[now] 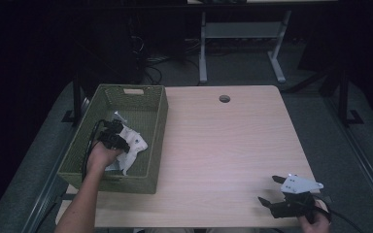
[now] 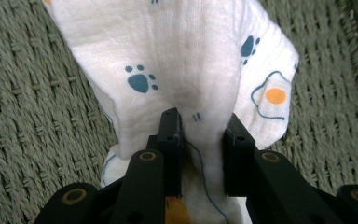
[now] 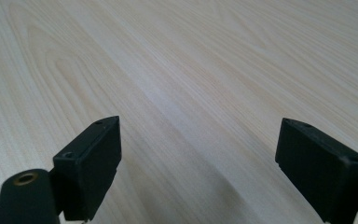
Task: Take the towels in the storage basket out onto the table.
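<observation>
Pale wooden desk [image 1: 233, 145], dark room behind. Left of frame, inside green woven basket [image 1: 155, 131]: left tool [image 2: 200, 128] pinching a bunched fold of white paw-print cloth [image 2: 186, 51]. Probably light, soft, limp; best gripped at a gathered ridge. Lower right: right tool [image 1: 272, 190] spread wide, holding nothing.

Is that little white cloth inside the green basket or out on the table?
Inside. The paw-print cloth lies bunched on the woven basket floor, pinched by the left claw.

Right gripper [image 3: 198, 154] jaws spread wide at 7 and 4 o'clock over bare pale wood table [image 3: 177, 60].
</observation>
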Demonstrator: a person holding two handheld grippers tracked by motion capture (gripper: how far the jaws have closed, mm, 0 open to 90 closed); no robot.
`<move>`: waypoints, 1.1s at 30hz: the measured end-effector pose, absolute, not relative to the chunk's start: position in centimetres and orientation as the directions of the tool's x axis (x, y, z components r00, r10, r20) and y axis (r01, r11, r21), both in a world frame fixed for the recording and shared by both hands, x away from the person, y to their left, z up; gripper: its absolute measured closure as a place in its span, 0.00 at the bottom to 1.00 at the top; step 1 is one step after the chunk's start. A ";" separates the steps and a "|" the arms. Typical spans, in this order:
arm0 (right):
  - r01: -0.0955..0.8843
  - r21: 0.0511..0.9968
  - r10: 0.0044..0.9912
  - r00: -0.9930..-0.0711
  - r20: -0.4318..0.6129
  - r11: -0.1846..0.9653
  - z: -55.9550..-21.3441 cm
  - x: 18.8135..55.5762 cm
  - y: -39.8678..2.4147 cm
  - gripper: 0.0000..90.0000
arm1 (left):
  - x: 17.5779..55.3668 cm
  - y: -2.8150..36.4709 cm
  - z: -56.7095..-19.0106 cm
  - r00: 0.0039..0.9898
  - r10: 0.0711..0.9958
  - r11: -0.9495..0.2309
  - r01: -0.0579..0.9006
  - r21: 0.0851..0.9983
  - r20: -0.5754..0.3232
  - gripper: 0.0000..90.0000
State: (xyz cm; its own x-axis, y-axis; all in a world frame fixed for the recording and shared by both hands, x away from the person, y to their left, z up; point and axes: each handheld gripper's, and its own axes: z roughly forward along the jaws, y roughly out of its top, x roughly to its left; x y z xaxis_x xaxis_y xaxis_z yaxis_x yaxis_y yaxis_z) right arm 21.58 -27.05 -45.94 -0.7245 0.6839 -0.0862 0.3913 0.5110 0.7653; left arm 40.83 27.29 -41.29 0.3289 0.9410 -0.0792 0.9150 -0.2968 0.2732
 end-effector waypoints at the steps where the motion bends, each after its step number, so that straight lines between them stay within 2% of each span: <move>1: 0.391 0.767 0.685 -0.724 -0.086 0.510 -45.9 21.6 -27.1 0.16 | 40.8 27.3 -41.3 0.329 0.941 -0.297 0.915 0.273 -0.079 0.84; 4: 0.394 0.766 0.689 -0.720 -0.087 0.508 -45.9 21.6 -27.1 0.16 | 40.6 27.8 -40.6 0.318 0.940 -0.273 0.917 0.292 -0.120 0.86; 11: 0.391 0.769 0.691 -0.717 -0.090 0.505 -45.8 21.5 -27.1 0.16 | 40.3 28.2 -38.9 0.328 0.935 -0.269 0.902 0.338 -0.131 0.89; 16: 0.396 0.771 0.696 -0.713 -0.083 0.498 -45.8 21.5 -27.0 0.16 | 39.3 29.4 -37.1 0.322 0.920 -0.206 0.882 0.423 -0.224 0.90; 22: 0.392 0.772 0.695 -0.714 -0.087 0.500 -45.8 21.5 -26.9 0.16 | 38.2 30.3 -35.5 0.343 0.904 -0.186 0.854 0.486 -0.257 0.91; 27: 0.390 0.767 0.692 -0.715 -0.095 0.509 -45.9 21.6 -26.9 0.16 | 37.5 30.8 -34.6 0.359 0.894 -0.180 0.837 0.518 -0.269 0.92; 30: 0.388 0.768 0.689 -0.718 -0.095 0.509 -45.8 21.5 -26.8 0.16 | 37.0 31.1 -34.4 0.362 0.879 -0.149 0.827 0.542 -0.311 0.92; 33: 0.387 0.770 0.691 -0.717 -0.095 0.507 -45.8 21.5 -26.9 0.16 | 37.0 31.2 -34.7 0.360 0.877 -0.146 0.830 0.538 -0.319 0.92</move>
State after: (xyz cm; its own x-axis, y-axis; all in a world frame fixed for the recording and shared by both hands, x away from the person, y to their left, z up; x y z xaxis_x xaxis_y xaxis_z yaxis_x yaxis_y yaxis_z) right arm 21.48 -26.85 -45.76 -0.7169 0.6907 -0.0948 0.3871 0.5075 0.7698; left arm 36.98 31.15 -34.65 0.3602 0.8768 -0.3186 0.8301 -0.1455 0.5382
